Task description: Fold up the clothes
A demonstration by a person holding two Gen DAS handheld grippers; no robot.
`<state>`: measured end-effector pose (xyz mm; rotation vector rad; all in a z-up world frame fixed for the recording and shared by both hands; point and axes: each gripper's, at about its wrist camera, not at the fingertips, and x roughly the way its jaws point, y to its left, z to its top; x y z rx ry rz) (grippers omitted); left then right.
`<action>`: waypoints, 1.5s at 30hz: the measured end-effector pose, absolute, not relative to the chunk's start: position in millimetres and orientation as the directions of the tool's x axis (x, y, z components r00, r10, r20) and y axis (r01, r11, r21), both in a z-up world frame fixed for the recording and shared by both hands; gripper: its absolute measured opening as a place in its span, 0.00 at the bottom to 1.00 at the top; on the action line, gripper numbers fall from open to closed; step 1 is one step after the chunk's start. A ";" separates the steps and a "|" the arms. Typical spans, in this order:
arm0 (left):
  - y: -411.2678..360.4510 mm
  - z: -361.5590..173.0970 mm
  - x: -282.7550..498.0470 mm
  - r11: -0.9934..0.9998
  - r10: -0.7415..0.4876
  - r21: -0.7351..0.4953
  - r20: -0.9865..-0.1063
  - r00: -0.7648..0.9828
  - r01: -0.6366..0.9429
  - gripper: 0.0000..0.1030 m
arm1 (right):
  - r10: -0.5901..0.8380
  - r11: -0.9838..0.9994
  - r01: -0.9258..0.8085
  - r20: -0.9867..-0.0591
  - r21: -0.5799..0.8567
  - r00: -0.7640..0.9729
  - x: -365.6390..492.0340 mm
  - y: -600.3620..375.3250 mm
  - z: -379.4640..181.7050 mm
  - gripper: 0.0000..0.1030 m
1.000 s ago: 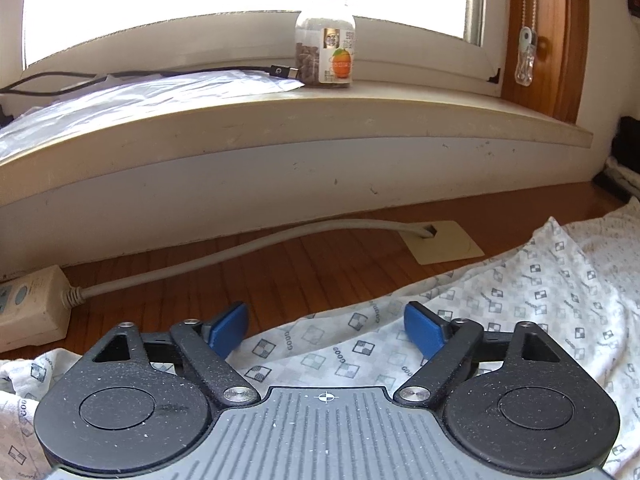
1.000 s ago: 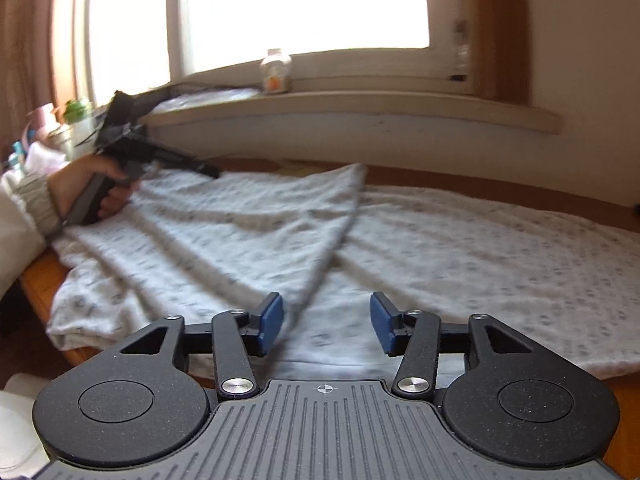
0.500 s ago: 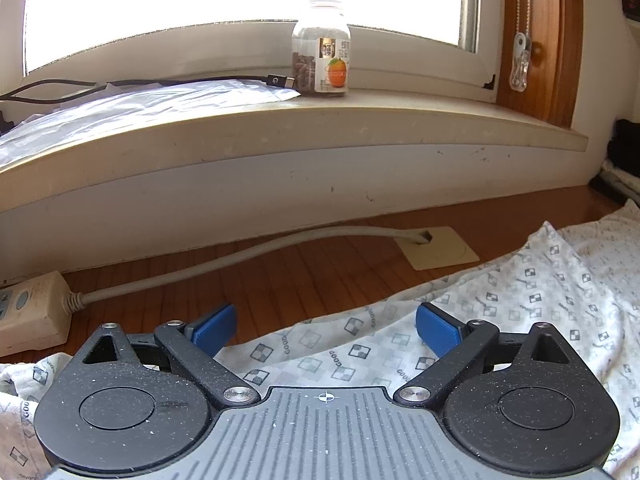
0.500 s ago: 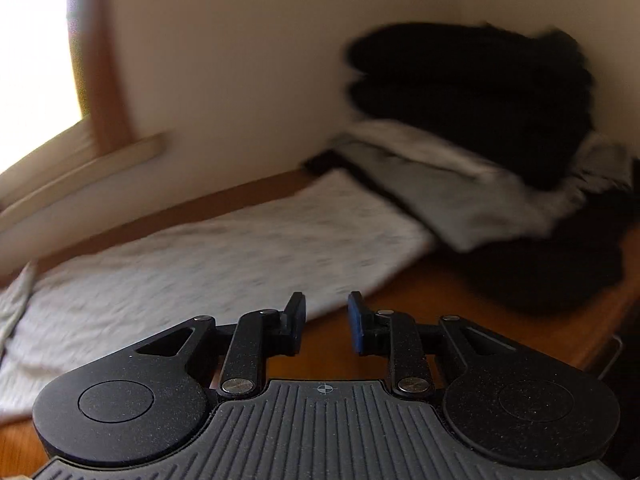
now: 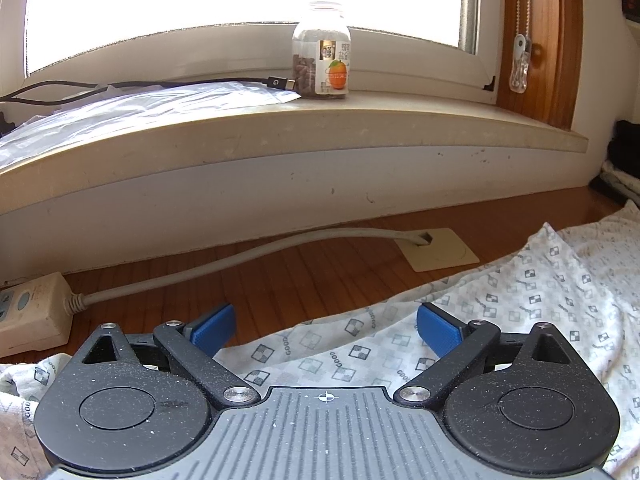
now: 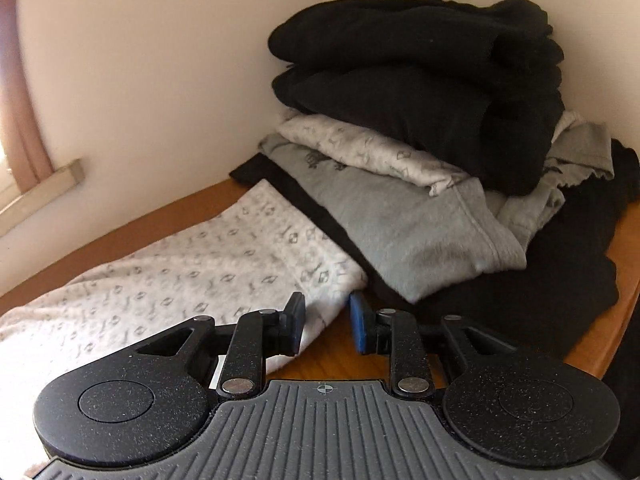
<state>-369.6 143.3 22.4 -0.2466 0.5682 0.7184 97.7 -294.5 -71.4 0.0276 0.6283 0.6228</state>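
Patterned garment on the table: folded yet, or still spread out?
Spread out. The patterned garment lies flat across the wooden table, its corner near the open right gripper, unlike the folded pile behind.

Desk point(image 5: 304, 276): patterned garment point(image 5: 520, 312) spread on it; power strip point(image 5: 30, 312) at its left edge; windowsill point(image 5: 320, 128) behind, jar point(image 5: 322, 62) upon it; folded clothes pile point(image 6: 420, 120) stacked at its right end, beside the garment.

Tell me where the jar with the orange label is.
In the left wrist view, the jar stands upright on the windowsill, top centre, beside the black cable's plug and plastic sheet.
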 end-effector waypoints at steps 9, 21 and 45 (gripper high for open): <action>143.7 23.0 -369.3 0.734 0.550 -0.023 -0.566 0.614 -0.679 0.98 | 0.639 0.754 -0.621 -0.462 0.216 0.615 83.7 -259.9 -56.0 0.07; 144.0 23.3 -370.2 0.735 0.552 -0.022 -0.562 0.616 -0.678 0.98 | 0.902 0.272 -0.946 -0.388 0.174 0.189 -84.2 -157.8 -35.7 0.07; 98.5 59.8 -295.3 0.833 0.401 -0.111 -0.554 0.730 -0.542 0.97 | 0.921 0.104 -0.971 -0.390 0.214 0.013 -129.7 -147.3 -71.4 0.07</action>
